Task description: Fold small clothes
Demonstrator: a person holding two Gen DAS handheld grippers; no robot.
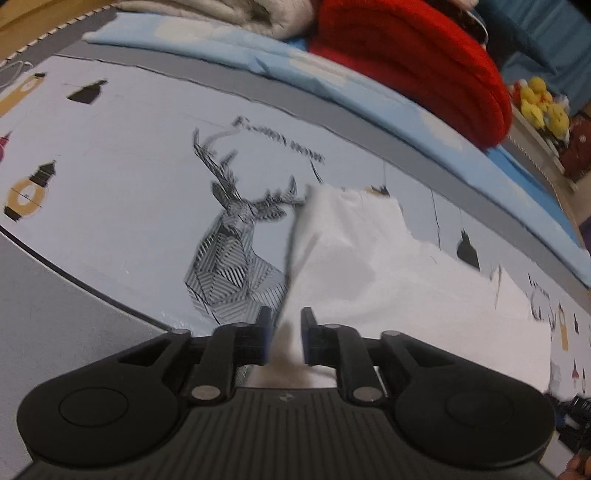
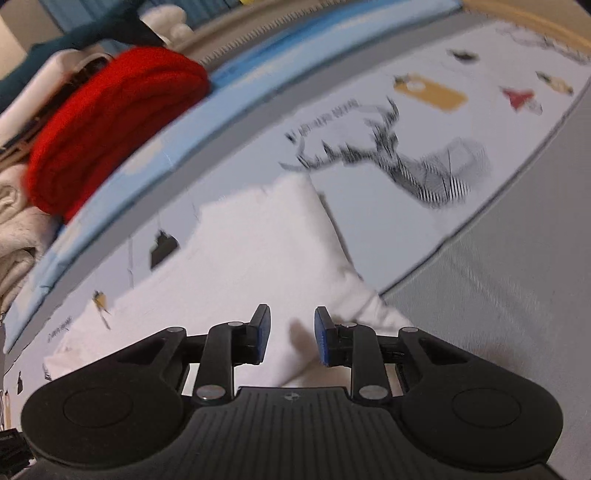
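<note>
**Both hand-held grippers open over white garment, frames blurred**

Left hand-held gripper [image 1: 284,334]: jaws parted, narrow gap, nothing clamped. A raised edge of the white garment [image 1: 388,280] runs up from right between the blue pads [image 1: 264,332]; can't tell if it touches either pad, motion blur smears that edge.

Right hand-held gripper [image 2: 291,334]: jaws apart, wider gap, nothing pinched. White garment [image 2: 251,266] lies flat directly under and ahead of the fingers [image 2: 261,334]; near corner is hidden under the gripper body.

Garment sits on a printed sheet [image 1: 110,155] with a striped deer graphic [image 1: 236,251] just left of it in the left view. Garment type unreadable, no sleeves or legs clearly resolved. Text above the antlers is illegible.

Behind the sheet: a light blue cloth [image 1: 229,51] along the far edge, a folded red knit [image 1: 417,62] on top of it, cream fabric [image 1: 207,14] beside the red. Yellow plush toys [image 1: 543,105] at far right, partly cut off. Grey surface [image 2: 498,295] borders the sheet on the near side.
</note>
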